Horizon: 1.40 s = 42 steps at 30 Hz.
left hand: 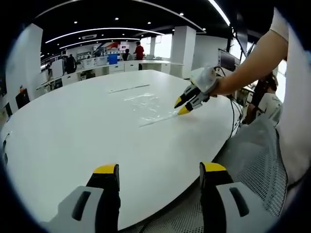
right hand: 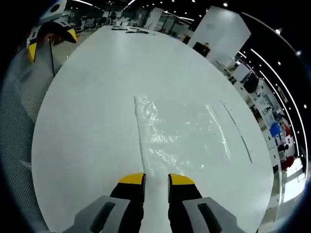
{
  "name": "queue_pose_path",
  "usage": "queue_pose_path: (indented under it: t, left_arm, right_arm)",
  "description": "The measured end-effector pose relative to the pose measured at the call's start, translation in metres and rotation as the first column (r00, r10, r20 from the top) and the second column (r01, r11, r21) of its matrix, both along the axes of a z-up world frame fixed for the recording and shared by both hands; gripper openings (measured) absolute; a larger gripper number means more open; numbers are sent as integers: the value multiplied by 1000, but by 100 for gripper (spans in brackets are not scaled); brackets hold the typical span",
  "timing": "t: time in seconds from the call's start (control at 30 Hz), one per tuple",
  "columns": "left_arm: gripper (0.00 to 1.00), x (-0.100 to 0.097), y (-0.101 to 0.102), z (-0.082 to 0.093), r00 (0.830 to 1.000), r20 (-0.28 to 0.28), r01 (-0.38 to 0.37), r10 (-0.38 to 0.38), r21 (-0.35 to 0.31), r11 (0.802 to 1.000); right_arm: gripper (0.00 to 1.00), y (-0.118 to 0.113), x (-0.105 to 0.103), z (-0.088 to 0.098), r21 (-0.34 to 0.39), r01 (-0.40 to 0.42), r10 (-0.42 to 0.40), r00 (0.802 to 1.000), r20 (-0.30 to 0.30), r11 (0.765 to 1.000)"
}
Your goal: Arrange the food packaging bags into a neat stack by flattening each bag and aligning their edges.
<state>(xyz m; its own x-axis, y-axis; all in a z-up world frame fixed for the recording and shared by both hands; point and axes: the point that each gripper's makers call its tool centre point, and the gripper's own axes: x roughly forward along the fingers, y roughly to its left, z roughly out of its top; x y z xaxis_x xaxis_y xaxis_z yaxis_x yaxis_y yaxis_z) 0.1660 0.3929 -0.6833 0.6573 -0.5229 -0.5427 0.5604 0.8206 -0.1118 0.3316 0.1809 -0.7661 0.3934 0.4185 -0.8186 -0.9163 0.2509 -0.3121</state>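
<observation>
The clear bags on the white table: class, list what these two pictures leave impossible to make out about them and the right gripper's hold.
- Clear bags: transparent and glary in both views; how many lie there cannot be counted.
- Right gripper: right gripper view shows the jaws narrowly apart at the bag's edge; whether they pinch film is unclear.
- Far strip: too small in the left gripper view to identify.

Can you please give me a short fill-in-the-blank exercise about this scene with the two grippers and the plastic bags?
1. The clear plastic bag lies on a ____ table.
2. The tips of the left gripper have the colour ____.
3. The jaws of the left gripper stand ____ apart than those of the right gripper.
4. Beside the table stands a grey ____ chair.

Missing words: white; yellow; wider; mesh
</observation>
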Motion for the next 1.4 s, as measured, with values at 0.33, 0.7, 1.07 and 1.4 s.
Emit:
queue_pose_path:
  t: [0.33,0.7,1.07,1.4]
  left_arm:
    - [65,0,0,1,1000,-2,-4,4,2,1000]
    - [65,0,0,1,1000,-5,-5,5,5,1000]
    - [65,0,0,-1,1000,-11,-3,3,9,1000]
    - [65,0,1,-2,1000,-16,-5,5,10,1000]
  right_arm:
    - [13,0,0,-8,-17,-19,18,999,-31,1000]
    - [6,3,2,-12,-18,-27,26,998,-54,999]
    - [1,5,-1,-12,-12,-22,21,994,-105,1000]
    - [0,5,0,-13,-22,-37,35,992,-117,999]
